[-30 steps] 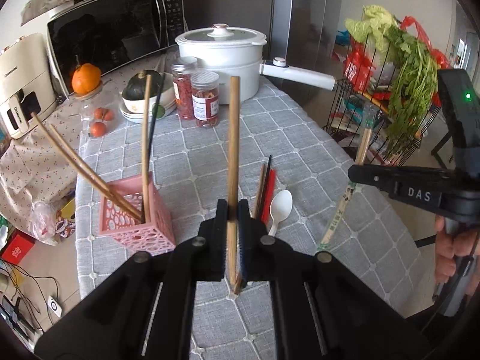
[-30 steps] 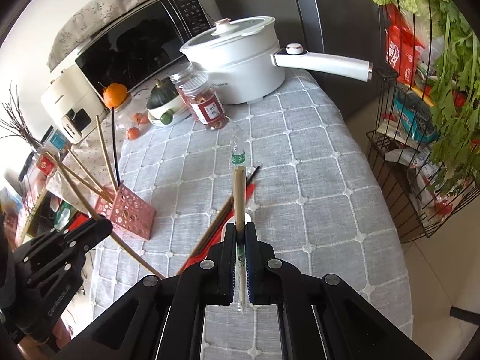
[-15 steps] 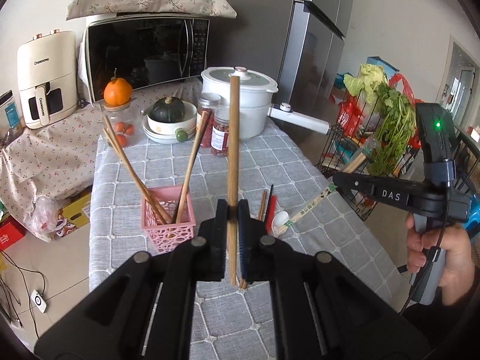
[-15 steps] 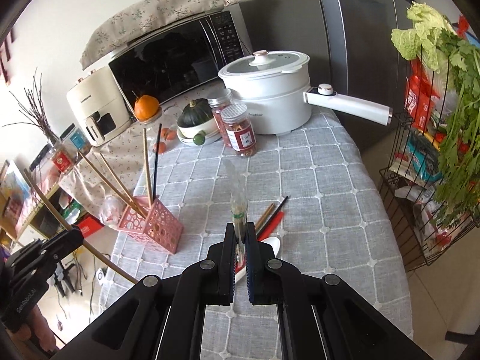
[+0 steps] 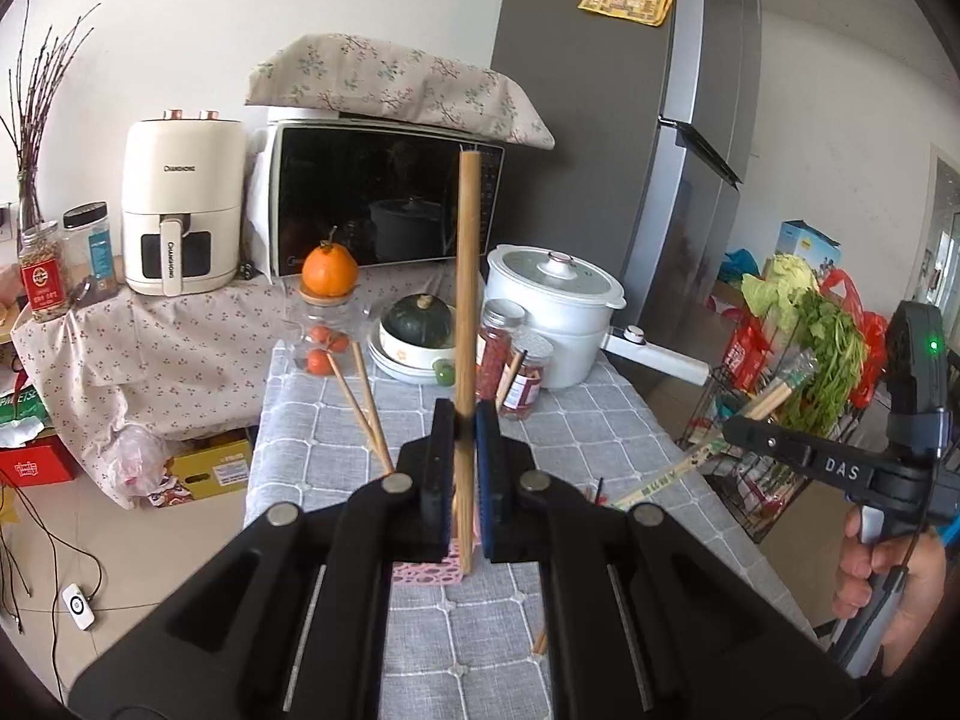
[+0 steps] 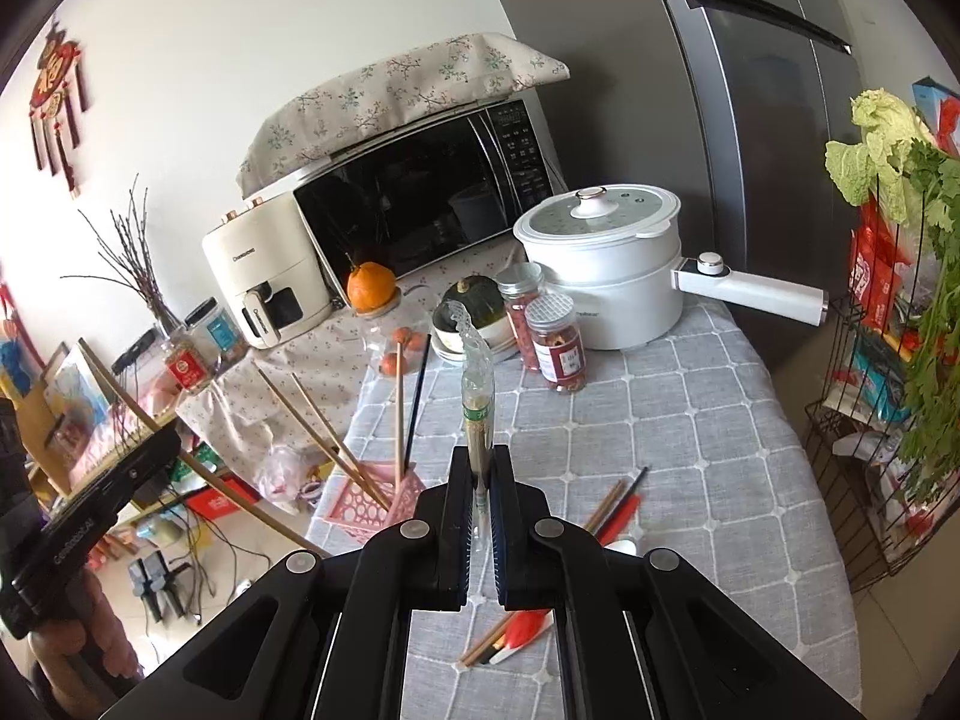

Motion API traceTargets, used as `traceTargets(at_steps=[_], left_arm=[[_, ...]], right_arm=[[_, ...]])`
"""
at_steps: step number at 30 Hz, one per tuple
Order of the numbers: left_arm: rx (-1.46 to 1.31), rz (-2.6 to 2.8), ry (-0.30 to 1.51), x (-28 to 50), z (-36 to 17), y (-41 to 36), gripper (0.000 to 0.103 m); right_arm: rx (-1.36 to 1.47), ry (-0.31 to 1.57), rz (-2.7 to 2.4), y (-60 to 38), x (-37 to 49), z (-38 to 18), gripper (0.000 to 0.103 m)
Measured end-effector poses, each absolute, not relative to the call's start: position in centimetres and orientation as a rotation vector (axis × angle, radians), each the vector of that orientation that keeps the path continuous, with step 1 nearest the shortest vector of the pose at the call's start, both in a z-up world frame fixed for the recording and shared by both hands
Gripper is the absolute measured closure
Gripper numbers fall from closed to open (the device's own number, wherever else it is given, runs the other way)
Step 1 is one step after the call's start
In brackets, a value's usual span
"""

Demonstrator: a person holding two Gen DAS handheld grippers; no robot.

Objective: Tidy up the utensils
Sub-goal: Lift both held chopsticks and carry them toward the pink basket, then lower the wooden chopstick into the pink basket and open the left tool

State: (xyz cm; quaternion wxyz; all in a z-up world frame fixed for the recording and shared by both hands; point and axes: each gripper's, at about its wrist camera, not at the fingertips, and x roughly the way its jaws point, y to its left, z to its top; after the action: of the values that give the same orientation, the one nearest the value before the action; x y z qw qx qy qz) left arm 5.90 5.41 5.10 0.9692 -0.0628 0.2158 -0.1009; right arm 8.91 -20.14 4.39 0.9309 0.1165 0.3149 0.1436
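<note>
Left gripper point(image 5: 461, 480) clamps a round wooden chopstick point(image 5: 465, 312) upright above the pink perforated holder point(image 6: 372, 495); right gripper point(image 6: 480, 516), marked "DAS", pinches plastic-sleeved chopsticks point(image 6: 477, 414) over the quilted grey tablecloth point(image 6: 690, 420).

Wooden chopstick point(image 5: 465, 324) upright, wrapped chopsticks point(image 6: 478, 420) upright, pink holder point(image 6: 371, 501) with chopsticks

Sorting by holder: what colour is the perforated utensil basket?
Pink basket, clearest in the right wrist view.

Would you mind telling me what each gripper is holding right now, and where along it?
The left gripper is clamped near the lower end of a wooden chopstick. The right gripper grips wrapped chopsticks low on the packet.
</note>
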Motion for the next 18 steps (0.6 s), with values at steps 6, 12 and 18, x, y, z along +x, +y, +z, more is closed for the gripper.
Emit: traceTargets(at_steps=[6, 12, 18], left_arm=[[-0.144, -0.124, 0.402, 7.7, 4.4, 6.3, 0.095], [-0.169, -0.089, 0.458, 10.1, 2.6, 6.5, 0.095], [-0.184, -0.083, 0.549, 12.6, 0.1, 6.6, 0.095]], right_arm=[[0.233, 0.654, 0.307, -18.5, 9.4, 3.8, 0.098], [0.231, 0.651, 0.316, -17.4, 9.5, 3.6, 0.098], [0.238, 0.655, 0.333, -16.8, 9.8, 3.4, 0.098]])
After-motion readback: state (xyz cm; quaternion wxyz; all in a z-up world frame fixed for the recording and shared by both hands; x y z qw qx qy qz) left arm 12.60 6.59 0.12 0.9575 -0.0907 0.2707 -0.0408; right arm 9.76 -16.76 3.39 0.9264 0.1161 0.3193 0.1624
